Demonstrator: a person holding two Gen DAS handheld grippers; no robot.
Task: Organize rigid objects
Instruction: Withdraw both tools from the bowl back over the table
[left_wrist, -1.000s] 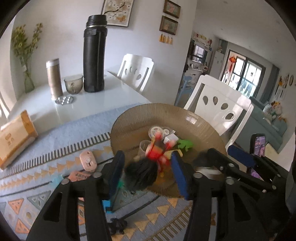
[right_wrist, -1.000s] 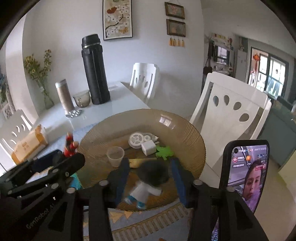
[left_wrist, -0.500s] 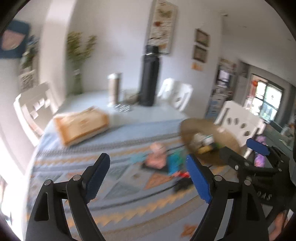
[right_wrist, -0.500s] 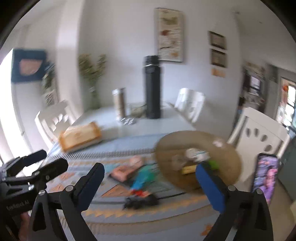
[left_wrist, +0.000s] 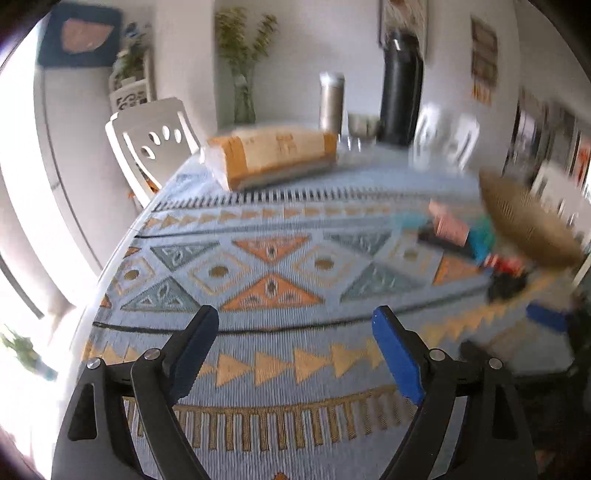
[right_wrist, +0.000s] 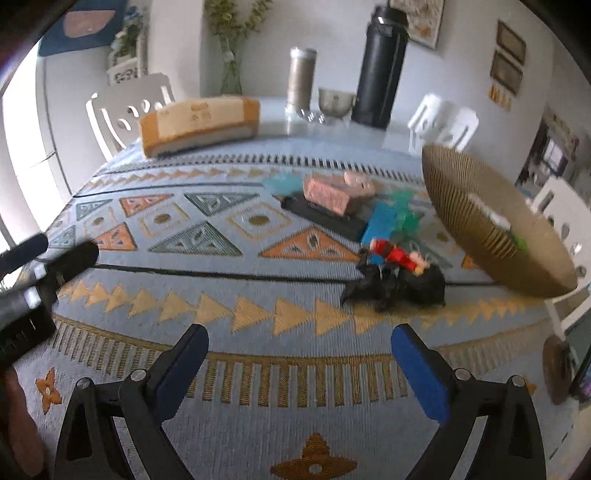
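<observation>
Both grippers had swung away from the ribbed brown bowl (right_wrist: 491, 225) since the earlier frames, when each held a small doll over it; both now pointed down at the patterned blue cloth (right_wrist: 236, 295) on the surface. The left gripper (left_wrist: 291, 347) had its blue-padded fingers (left_wrist: 397, 360) spread wide with only cloth between them. The right gripper (right_wrist: 301, 356) stood just as wide and equally empty.

Just beyond the right gripper lay the remaining clutter, close beside the bowl's near wall: a black toy figure (right_wrist: 395, 286), with a red-clad doll (right_wrist: 397, 256) touching its far side, then a blue block (right_wrist: 382, 221), a long black bar (right_wrist: 325, 216), a pink box (right_wrist: 327, 197) and a smaller pink piece (right_wrist: 360, 182). In the left view the same heap showed blurred at the right edge. Inside the bowl only a white piece and a green one could be made out.

To do the next pick well, the right gripper would probably suit the black figure best, being nearest it: it should come down with the fingers straddling the body, clear of the doll lying against it, and close only once steady, since the pictures were smeared by motion.

Farther back stood a tissue pack (right_wrist: 199, 123), a steel tumbler (right_wrist: 301, 79) and a tall black flask (right_wrist: 380, 66).
</observation>
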